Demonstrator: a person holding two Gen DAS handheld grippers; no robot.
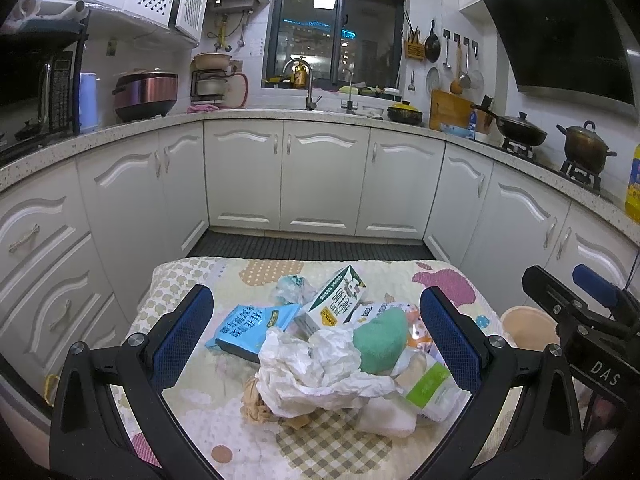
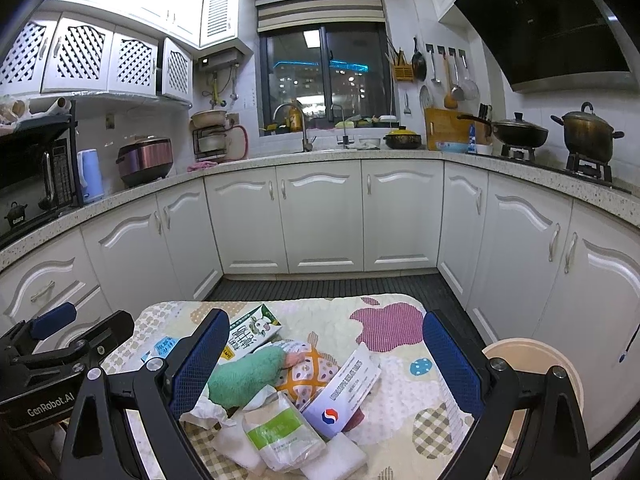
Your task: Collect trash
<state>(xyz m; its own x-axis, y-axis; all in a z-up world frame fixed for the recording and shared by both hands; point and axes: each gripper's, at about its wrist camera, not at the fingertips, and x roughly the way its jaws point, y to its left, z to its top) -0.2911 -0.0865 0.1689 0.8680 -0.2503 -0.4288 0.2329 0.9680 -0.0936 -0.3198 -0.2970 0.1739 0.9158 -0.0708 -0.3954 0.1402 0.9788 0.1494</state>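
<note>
A heap of trash lies on a small table with a patterned cloth [image 1: 192, 276]. It holds a crumpled white paper [image 1: 316, 372], a green sponge [image 1: 380, 340], a blue packet [image 1: 252, 324], a green-and-white milk carton [image 1: 336, 296] and a white-green tissue pack [image 2: 280, 436]. A white card [image 2: 348, 388] rests beside an orange-patterned wrapper [image 2: 308, 372]. My left gripper [image 1: 320, 344] hangs open over the heap, its fingers either side and nothing between them. My right gripper [image 2: 324, 364] is open too, above the sponge [image 2: 244, 376] and card. A beige bin [image 2: 532, 364] stands at the table's right.
White cabinets [image 1: 324, 176] line three sides under a speckled counter [image 1: 224, 114]. A dark mat [image 1: 308, 246] covers the floor beyond the table. Pots sit on the stove [image 2: 588, 168] at right, a rice cooker [image 1: 146, 94] and microwave [image 1: 40, 92] at left.
</note>
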